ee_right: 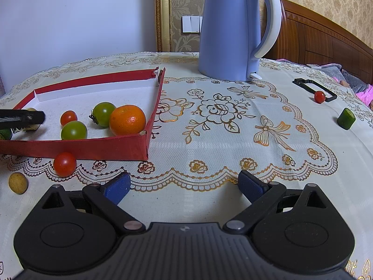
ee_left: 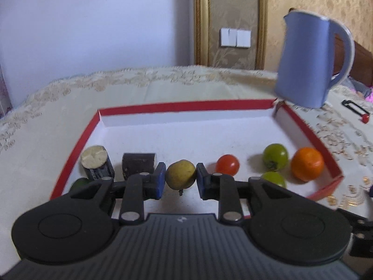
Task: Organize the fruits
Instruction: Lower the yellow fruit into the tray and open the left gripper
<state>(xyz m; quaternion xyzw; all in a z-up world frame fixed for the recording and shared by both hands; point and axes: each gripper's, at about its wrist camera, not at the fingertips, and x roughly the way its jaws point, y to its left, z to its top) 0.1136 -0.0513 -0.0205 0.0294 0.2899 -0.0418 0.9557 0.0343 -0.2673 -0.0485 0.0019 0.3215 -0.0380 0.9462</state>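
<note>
- The left gripper (ee_left: 180, 179) pinches a small yellow-green fruit (ee_left: 180, 174) between its blue pads, carried over the near part of the red-edged tray (ee_left: 186, 107).
- To do this step well, I judge: set the fruit down in the bare stretch between the dark cut pieces (ee_left: 138, 163) and the red tomato (ee_left: 227, 164), low before letting go (round fruit rolls), without nudging its neighbours.
- The right gripper (ee_right: 184, 186) hovers over the tablecloth (ee_right: 209, 121), its pads spread wide with nothing between them.
- Count in the tray: one orange (ee_right: 127, 119), two green tomatoes (ee_right: 74, 130), one red tomato, two dark cut pieces.
- Outside the tray: two red tomatoes (ee_right: 64, 164), one yellowish ball (ee_right: 18, 182), one green cut piece (ee_right: 346, 118).
</note>
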